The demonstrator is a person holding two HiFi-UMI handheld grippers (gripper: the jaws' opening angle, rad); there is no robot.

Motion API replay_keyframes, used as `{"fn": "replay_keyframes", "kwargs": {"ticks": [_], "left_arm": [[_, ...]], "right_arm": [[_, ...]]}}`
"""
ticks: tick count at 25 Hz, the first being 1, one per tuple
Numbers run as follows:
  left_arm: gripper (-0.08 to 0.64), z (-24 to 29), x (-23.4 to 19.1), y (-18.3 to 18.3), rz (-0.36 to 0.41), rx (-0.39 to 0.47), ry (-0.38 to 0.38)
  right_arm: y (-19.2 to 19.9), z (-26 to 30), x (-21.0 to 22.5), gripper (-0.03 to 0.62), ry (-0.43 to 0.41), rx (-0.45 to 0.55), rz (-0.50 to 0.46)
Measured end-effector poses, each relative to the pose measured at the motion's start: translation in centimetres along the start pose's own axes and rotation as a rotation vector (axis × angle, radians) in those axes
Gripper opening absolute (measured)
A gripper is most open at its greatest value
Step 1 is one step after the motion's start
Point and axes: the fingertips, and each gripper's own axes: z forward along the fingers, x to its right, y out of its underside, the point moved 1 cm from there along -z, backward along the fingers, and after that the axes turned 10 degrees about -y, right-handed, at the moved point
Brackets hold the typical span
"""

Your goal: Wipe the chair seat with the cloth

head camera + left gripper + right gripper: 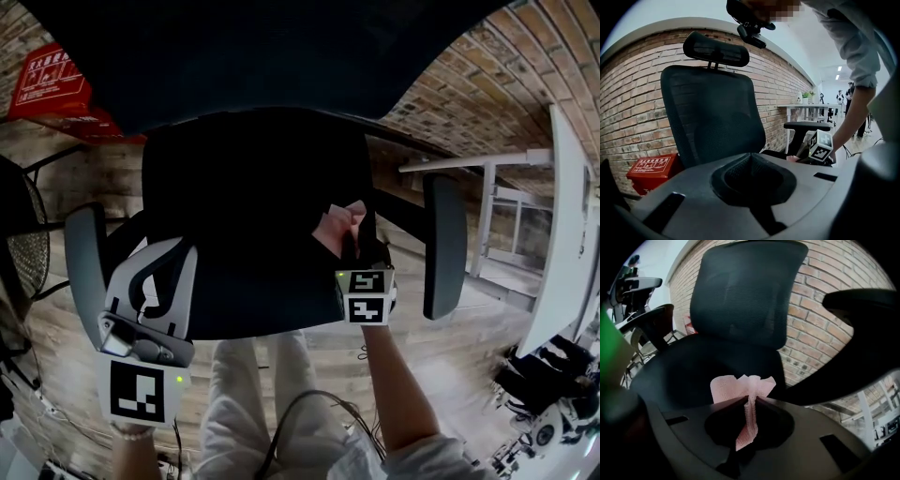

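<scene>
The right claw [749,399] is closed tight on a narrow fold of the pink cloth [743,385]. A ruffled tuft stands ahead of the tips and a thin tail hangs back between the jaws. In the head view the cloth [339,225] sits over the chair seat [244,216] at about 3 o'clock, close to the right armrest [443,246]. I cannot tell whether it is actually pressing on the fabric. The main risk is probably the grip: with so little cloth pinched, drag from the seat's textured surface could pull it free mid-stroke. If the tuft folds away, the hard claw tips could rub the seat instead. A stroke sweeping further toward 3 o'clock could knock the claw against the armrest. The left claw [164,255] hangs at the seat's 8 o'clock edge beside the left armrest [82,272]. Its own view shows its jaws pressed together with nothing between them [750,157], so it is not steadying the chair. A firm push could shift or turn the chair and leave patches unwiped.
</scene>
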Motion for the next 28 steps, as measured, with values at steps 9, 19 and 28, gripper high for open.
{"fn": "replay_keyframes", "kwargs": {"ticks": [9, 19, 28], "left_arm": [[0.018, -2.8, -1.2, 1.4, -0.021, -0.003, -0.036], [0.018, -6.1, -3.3, 1.5, -0.023, 0.023, -0.083], [0.018, -6.9, -4.0, 1.4, -0.037, 0.039, -0.103]], "right_arm": [[-1.2, 2.6, -10.4, 0.055, -0.199, 0.011, -0.054], [-3.4, 3.6, -24.9, 0.055, -0.467, 0.033, -0.218], [-4.5, 2.5, -34.5, 0.055, -0.633, 0.050, -0.330]]}}
